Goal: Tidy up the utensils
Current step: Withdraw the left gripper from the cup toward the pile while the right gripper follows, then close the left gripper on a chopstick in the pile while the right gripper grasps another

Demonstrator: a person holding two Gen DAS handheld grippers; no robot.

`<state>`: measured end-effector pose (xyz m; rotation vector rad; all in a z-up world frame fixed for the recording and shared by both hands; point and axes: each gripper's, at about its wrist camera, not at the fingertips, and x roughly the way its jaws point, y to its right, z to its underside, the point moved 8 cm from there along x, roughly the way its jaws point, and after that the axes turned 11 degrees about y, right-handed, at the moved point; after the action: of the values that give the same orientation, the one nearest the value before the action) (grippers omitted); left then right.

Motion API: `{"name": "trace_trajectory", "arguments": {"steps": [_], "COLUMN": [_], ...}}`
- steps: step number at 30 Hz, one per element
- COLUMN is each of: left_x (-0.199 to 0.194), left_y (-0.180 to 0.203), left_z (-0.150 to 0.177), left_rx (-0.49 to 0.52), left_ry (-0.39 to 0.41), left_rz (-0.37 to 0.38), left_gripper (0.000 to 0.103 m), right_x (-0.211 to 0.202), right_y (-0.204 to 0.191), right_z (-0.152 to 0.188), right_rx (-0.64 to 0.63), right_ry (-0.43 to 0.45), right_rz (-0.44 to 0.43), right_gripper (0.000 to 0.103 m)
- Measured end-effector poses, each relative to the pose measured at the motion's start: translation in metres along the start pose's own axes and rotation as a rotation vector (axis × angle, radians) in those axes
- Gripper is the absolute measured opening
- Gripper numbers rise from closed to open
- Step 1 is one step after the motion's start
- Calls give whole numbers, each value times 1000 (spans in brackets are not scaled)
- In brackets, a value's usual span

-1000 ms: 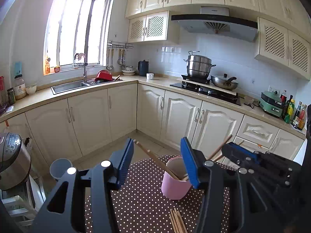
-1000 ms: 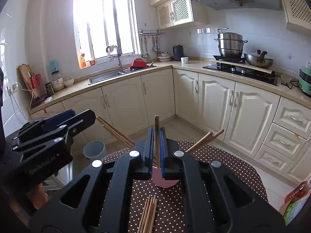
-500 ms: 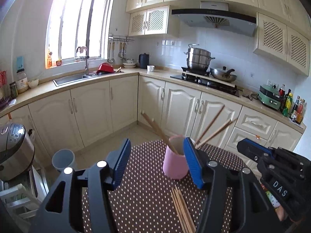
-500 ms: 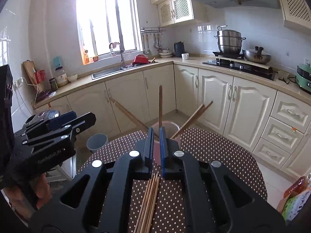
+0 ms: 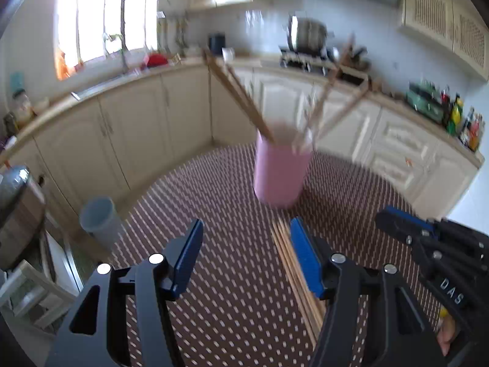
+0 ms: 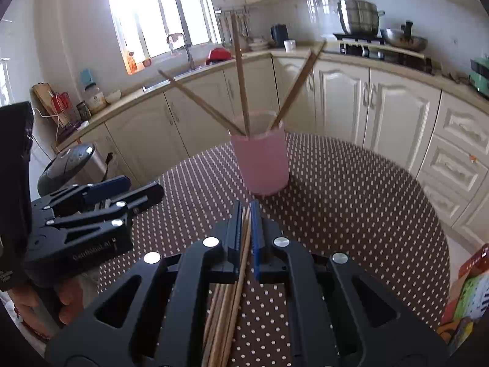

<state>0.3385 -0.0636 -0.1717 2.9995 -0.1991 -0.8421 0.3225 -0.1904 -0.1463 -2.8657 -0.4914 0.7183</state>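
On the dotted table [image 6: 351, 202] a pink cup [image 6: 262, 165] is standing with several chopsticks inside, and more chopsticks [image 5: 293, 263] are lying flat before it. Left claw [image 5: 244, 253] has just been opening, nothing between its jaws. Right claw [image 6: 244, 229] is nearly closed above the lying chopsticks, and a grip I cannot tell

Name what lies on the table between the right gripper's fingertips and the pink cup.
Only bare dotted tablecloth separates the right gripper from the pink cup, as the right wrist view shows.
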Motion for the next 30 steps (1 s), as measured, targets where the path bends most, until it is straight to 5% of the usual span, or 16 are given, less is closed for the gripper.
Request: {"name": "trace_trajectory", "arguments": {"steps": [10,20,30], "left_x": [49,67,104], "left_y": [17,22,25], "left_z": [81,96,73], "left_rx": [-19,-3,-13], "left_ry": [-299,-352,-384], "left_rz": [63,37,-4], "left_gripper": [59,61,71], "right_x": [24,35,38], "right_y": [23,32,39], "right_z": [60,79,84], "right_rx": [73,104,120], "right_ry": [-139,-181,-197], "right_rz": [3,-8,-22], "right_gripper": [7,7,7]}}
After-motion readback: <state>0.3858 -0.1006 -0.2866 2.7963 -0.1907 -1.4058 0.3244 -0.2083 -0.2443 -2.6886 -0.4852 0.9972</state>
